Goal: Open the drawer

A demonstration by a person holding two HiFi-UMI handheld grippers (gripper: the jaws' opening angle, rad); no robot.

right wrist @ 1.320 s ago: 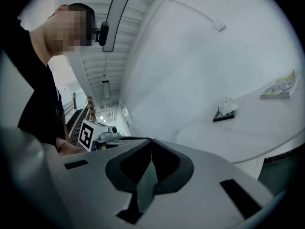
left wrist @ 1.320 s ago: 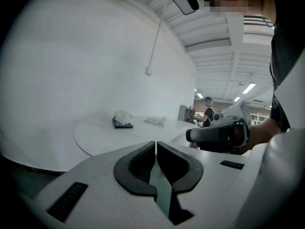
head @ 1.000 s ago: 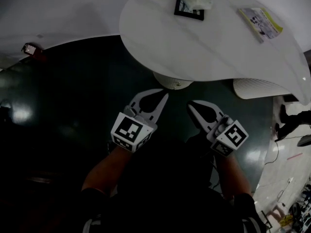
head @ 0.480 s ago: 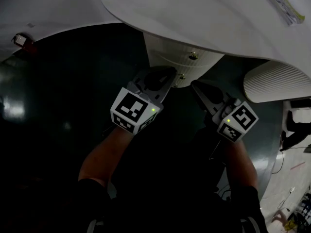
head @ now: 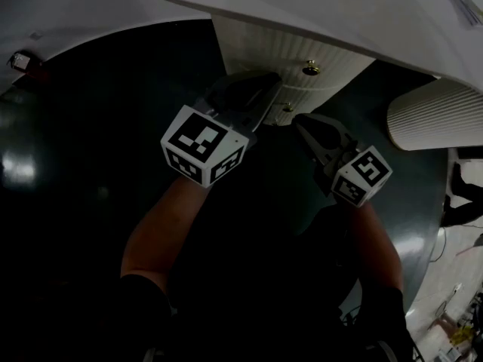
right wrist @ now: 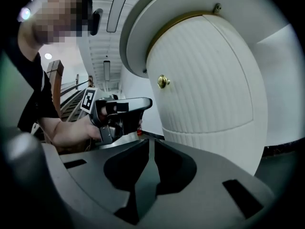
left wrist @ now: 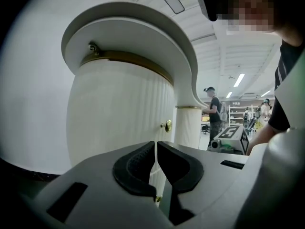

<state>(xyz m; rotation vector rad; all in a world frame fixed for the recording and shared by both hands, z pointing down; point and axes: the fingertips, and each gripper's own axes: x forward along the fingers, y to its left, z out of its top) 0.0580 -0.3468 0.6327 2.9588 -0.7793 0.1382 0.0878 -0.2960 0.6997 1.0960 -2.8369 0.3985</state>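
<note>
Facing the ribbed drawer (head: 256,47) under the table (head: 339,6), brass knob (head: 310,69) at 12 o'clock of the right tool (head: 299,121). Right tool pressed together, empty. Left tool (head: 269,81) at 11 o'clock of it, near the drawer front, likewise pressed together, pinching nothing.
</note>
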